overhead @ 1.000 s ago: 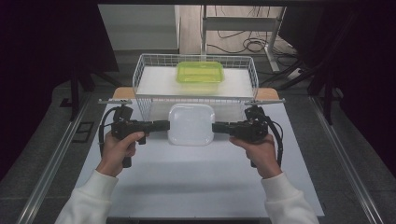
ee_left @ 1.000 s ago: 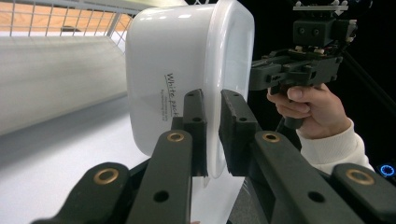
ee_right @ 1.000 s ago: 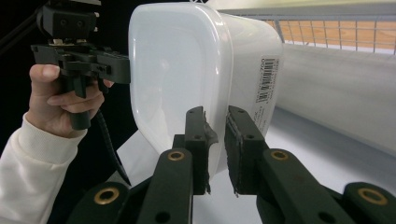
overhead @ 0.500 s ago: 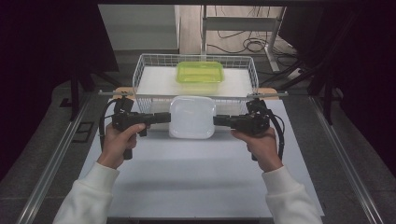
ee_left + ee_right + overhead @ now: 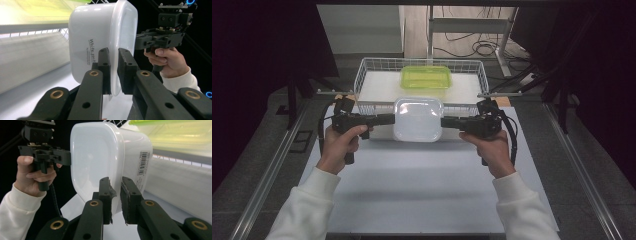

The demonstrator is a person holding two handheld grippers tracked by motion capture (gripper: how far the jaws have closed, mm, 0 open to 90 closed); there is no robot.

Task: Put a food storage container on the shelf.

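The white container (image 5: 418, 120) hangs lid-on between the 2 tools, lifted above the far part of the white surface (image 5: 422, 185) and just in front of the near wall of the wire basket (image 5: 362, 80). In the high view its pale lid faces up and it sits level, roughly centred between the person's hands. The wire basket stands at the far edge of the surface, and a green container (image 5: 426, 77) lies inside it, toward the middle, well beyond the white one.

The left tool (image 5: 387, 119) comes in from the left and has its jaws clamped on the left rim of the white container; in the left gripper view (image 5: 113, 66) the rim of the lid runs down between the 2 black pads, which press on it with almost no gap. The right tool (image 5: 447, 122) comes in from the right and grips the opposite rim in the same way; in the right gripper view (image 5: 115, 192) the lid's edge sits pinched between its pads, jaws nearly closed. Printed lettering shows on the container's side wall in the left gripper view, and a barcode label in the right gripper view.

The left hand (image 5: 339, 147) and right hand (image 5: 492, 150) hold the tool handles, white sleeves reaching from the near edge.
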